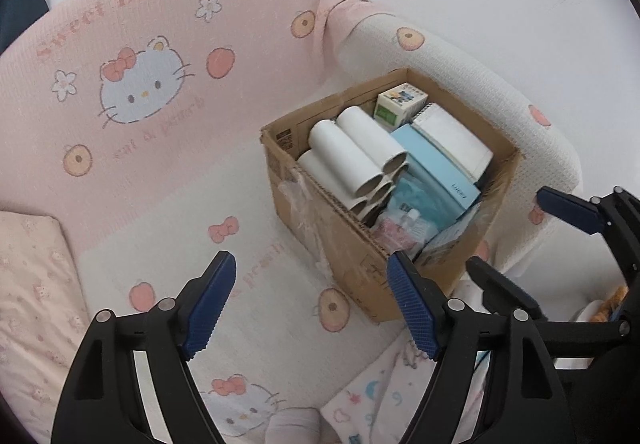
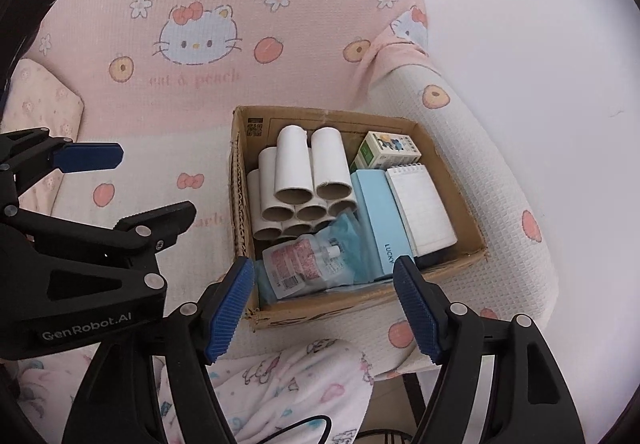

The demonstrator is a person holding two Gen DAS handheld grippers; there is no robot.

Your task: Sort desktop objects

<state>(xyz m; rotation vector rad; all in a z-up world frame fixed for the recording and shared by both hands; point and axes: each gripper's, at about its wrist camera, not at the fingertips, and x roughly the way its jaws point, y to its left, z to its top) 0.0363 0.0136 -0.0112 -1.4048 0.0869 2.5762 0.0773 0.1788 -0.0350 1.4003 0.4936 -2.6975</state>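
Note:
An open cardboard box point(image 2: 448, 256) stands on the sofa seat. It holds a stack of white paper tubes point(image 2: 292, 172), a light blue case point(image 2: 376, 216), a spiral notepad point(image 2: 420, 204), a small green and white carton point(image 2: 388, 152) and a pink pouch point(image 2: 300, 264). My right gripper point(image 2: 324, 268) hangs open above the box's near edge with nothing between its fingers. My left gripper point(image 1: 312, 268) is open and empty over the seat, left of the cardboard box point(image 1: 344, 244). The paper tubes point(image 1: 352, 148) lie at that box's left side.
The sofa back point(image 2: 200, 44) has a pink cartoon-cat cover and its white armrest point(image 2: 492, 180) curves around the box's right side. A pale pillow point(image 1: 32, 284) lies at the left. A printed blanket point(image 2: 288, 384) and a black cable point(image 2: 296, 428) lie in front.

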